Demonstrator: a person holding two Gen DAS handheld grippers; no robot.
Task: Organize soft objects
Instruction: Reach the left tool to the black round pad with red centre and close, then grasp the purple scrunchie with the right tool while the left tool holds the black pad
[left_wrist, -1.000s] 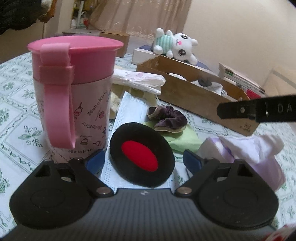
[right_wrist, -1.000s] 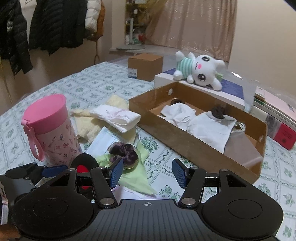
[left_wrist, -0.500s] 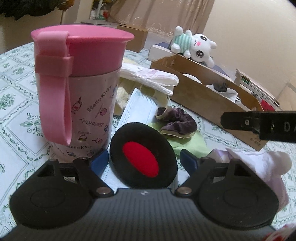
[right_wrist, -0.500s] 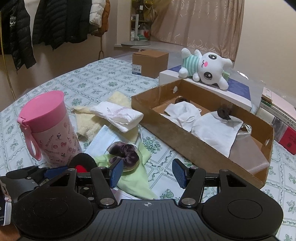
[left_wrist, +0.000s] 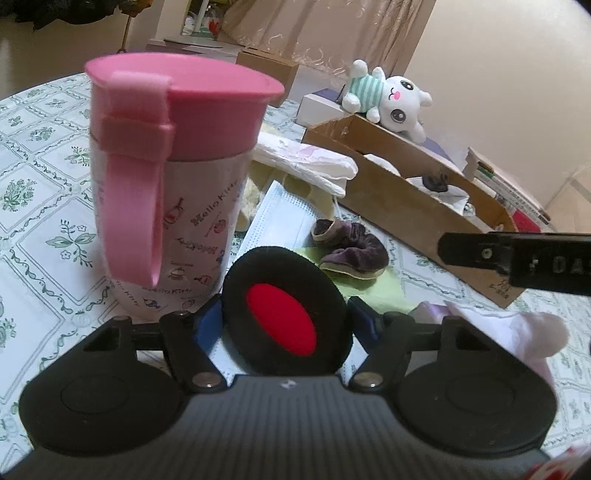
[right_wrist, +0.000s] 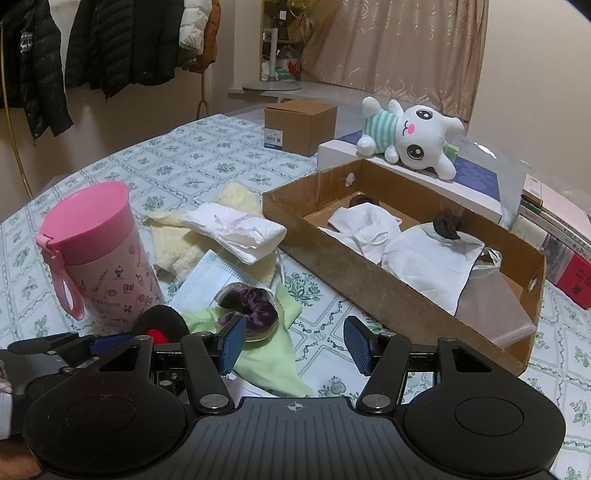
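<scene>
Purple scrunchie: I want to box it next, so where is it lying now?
In the right wrist view the purple scrunchie lies on the green cloth, just beyond the right gripper's left fingertip, between the pink cup and the cardboard box.

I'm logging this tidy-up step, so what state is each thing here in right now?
left hand-held gripper: just been closing, black and red pad between its jaws
black and red pad: on the face mask
right hand-held gripper: open, empty
pink cup: upright, lid on
cardboard box: open, holds white cloths
plush toy: lying down
</scene>
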